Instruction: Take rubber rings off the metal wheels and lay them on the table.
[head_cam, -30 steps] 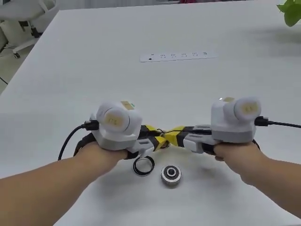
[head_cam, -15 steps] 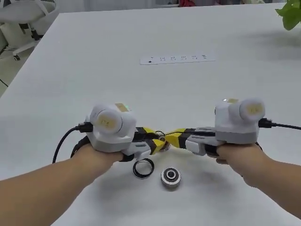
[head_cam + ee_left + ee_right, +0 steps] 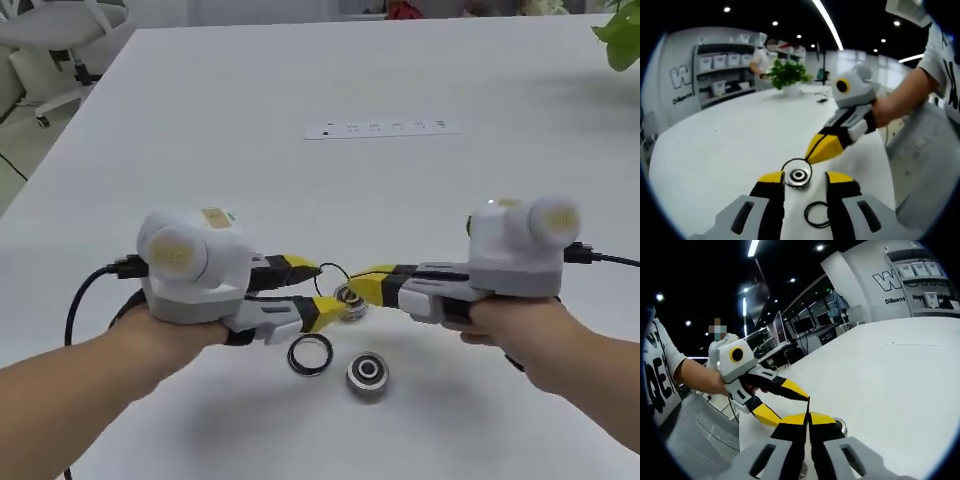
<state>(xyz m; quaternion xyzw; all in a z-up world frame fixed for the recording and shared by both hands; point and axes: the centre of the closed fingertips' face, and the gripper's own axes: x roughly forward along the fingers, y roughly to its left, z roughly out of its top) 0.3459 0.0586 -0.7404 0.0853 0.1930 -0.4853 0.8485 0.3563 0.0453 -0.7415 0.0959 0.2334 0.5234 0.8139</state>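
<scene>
A small metal wheel [image 3: 350, 301] sits between the wide-apart yellow fingers of my left gripper [image 3: 328, 287]; in the left gripper view the wheel [image 3: 798, 176] lies near one fingertip. A thin black rubber ring [image 3: 334, 271] loops up from the wheel. My right gripper [image 3: 355, 290] comes in from the right, shut on that ring [image 3: 790, 160]. In the right gripper view its jaws [image 3: 808, 416] pinch the ring edge-on, with the left gripper [image 3: 791, 410] open across from them.
A loose rubber ring [image 3: 310, 354] and a bare metal wheel [image 3: 366, 373] lie on the white table just in front of the grippers. A power strip [image 3: 382, 128] lies farther back. A plant [image 3: 620, 35] stands at the far right corner.
The left gripper has opened its jaws and drawn back to the left. The right gripper stays shut on the ring, which now stretches up from the wheel.
</scene>
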